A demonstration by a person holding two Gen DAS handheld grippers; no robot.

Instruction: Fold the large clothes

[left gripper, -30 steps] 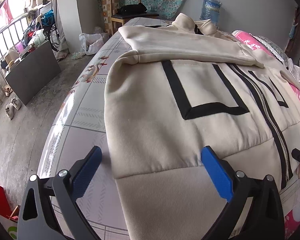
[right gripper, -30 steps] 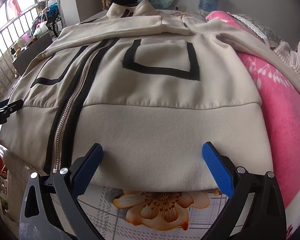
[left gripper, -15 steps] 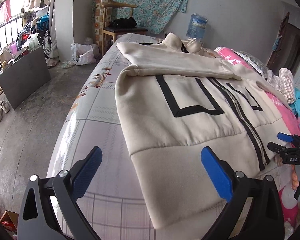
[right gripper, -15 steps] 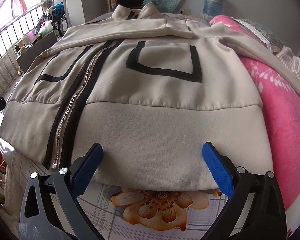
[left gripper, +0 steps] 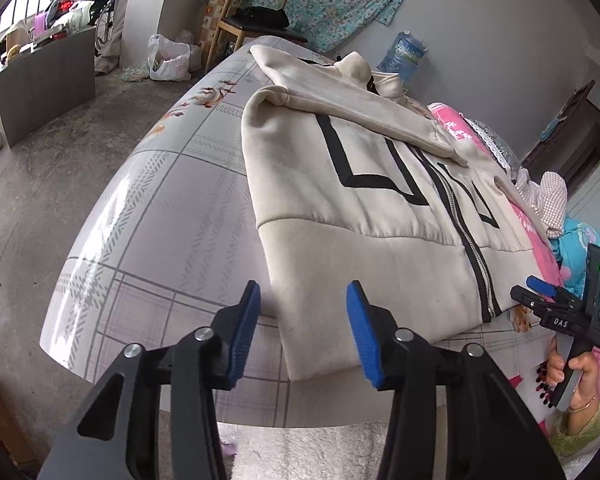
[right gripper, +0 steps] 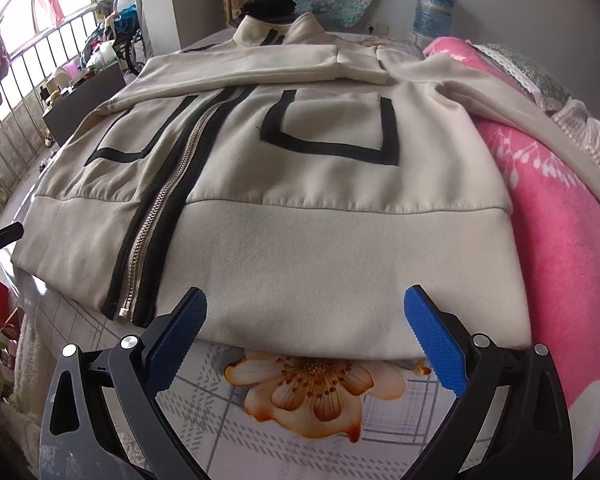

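A cream zip-up jacket (left gripper: 364,216) with black stripes lies flat on the bed, front up, one sleeve folded across the chest; it also shows in the right wrist view (right gripper: 300,168). My left gripper (left gripper: 302,332) is partly open and empty, its blue pads either side of the jacket's bottom left hem corner, above it. My right gripper (right gripper: 304,328) is wide open and empty at the middle of the bottom hem; it also shows in the left wrist view (left gripper: 540,296).
The bed sheet (right gripper: 312,384) has a grey check and flower print. A pink blanket (right gripper: 560,216) lies along the jacket's right side. A wooden chair (left gripper: 252,20) and a water bottle (left gripper: 404,54) stand beyond the bed. Concrete floor (left gripper: 40,184) is to the left.
My left gripper has pulled back and swung left to the hem corner, and its jaws have narrowed. My right gripper has barely moved and stays wide open.
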